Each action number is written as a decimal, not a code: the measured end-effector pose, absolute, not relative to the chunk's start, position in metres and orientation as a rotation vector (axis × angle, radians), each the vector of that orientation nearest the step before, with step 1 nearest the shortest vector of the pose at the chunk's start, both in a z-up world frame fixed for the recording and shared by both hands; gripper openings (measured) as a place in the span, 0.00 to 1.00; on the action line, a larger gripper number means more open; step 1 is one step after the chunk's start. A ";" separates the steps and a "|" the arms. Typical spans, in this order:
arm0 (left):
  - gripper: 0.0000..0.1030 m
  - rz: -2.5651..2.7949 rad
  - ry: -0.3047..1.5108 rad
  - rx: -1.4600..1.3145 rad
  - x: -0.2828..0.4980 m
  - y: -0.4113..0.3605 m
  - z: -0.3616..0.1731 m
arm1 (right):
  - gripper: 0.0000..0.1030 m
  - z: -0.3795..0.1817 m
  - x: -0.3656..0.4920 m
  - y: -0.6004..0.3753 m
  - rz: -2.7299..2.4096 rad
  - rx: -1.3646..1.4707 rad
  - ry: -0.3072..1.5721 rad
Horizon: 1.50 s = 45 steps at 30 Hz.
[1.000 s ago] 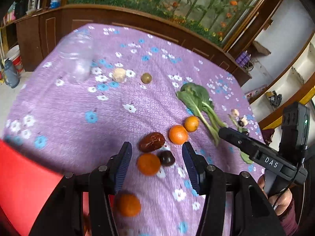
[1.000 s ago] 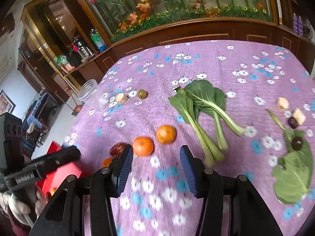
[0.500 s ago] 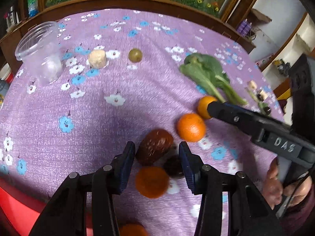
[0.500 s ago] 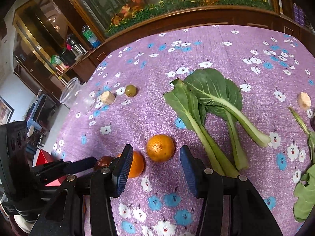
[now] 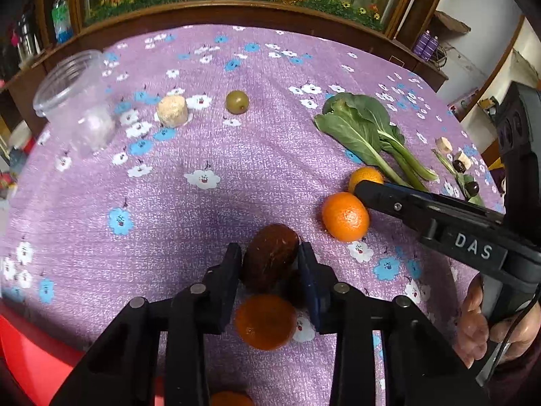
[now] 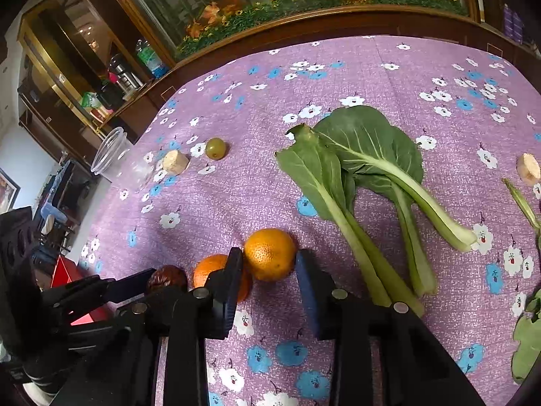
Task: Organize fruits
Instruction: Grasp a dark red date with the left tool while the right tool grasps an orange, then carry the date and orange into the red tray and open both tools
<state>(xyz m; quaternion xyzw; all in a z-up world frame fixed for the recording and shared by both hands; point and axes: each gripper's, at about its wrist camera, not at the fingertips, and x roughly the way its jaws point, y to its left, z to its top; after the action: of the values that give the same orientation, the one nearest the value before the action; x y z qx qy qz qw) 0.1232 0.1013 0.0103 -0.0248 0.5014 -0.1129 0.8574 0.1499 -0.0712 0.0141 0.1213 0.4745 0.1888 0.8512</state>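
Taking the brown date [image 5: 270, 260] as the landmark, the sorting looks only begun, and nothing shows a finished group or a container holding fruit. Far to the upper left of the date a clear plastic cup [image 5: 72, 105] lies tipped on the purple flowered surface [image 5: 209, 142], and no fruit can be made out inside it; between cup and date, further up, sit a pale cut chunk [image 5: 172, 111] and a small green fruit [image 5: 237, 101], both untouched and well apart from the rest. The left tool [image 5: 270, 264] has its jaws narrowed onto the date, both inner faces appearing to touch its sides, while the date seems to rest on the cloth, so lifting is judged not yet done. Just below the date, between the tool's arms, lies an orange [image 5: 265, 321], with a small dark fruit [image 5: 296, 292] half hidden beside the right jaw. To the right of the date a second orange [image 5: 345, 216] sits free, and just beyond it a third orange [image 6: 270, 253] stands between the jaws of the right tool [image 6: 268, 264]: the left jaw touches it, the right jaw is at its edge, and whether the grip is firm cannot be told. Further right lie leafy greens [image 6: 355, 169], not fruit. Nearly every piece has yet to be gathered.
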 end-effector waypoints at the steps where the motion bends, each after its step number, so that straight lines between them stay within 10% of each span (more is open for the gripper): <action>1: 0.22 -0.239 1.053 -0.057 0.121 0.101 0.013 | 0.33 0.014 0.149 -0.072 0.398 0.260 1.001; 25: 0.21 -0.245 0.784 -0.385 -0.035 0.166 0.097 | 0.33 0.090 0.020 -0.094 0.503 0.340 0.866; 45: 0.21 0.167 0.683 -0.487 -0.106 0.283 0.062 | 0.34 0.057 -0.058 0.068 0.807 0.260 0.987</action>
<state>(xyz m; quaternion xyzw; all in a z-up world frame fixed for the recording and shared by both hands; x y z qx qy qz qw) -0.1060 0.2833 0.0617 -0.2364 0.3311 0.0811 0.9099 -0.0577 0.0676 0.0570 0.1211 0.4592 0.3758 0.7957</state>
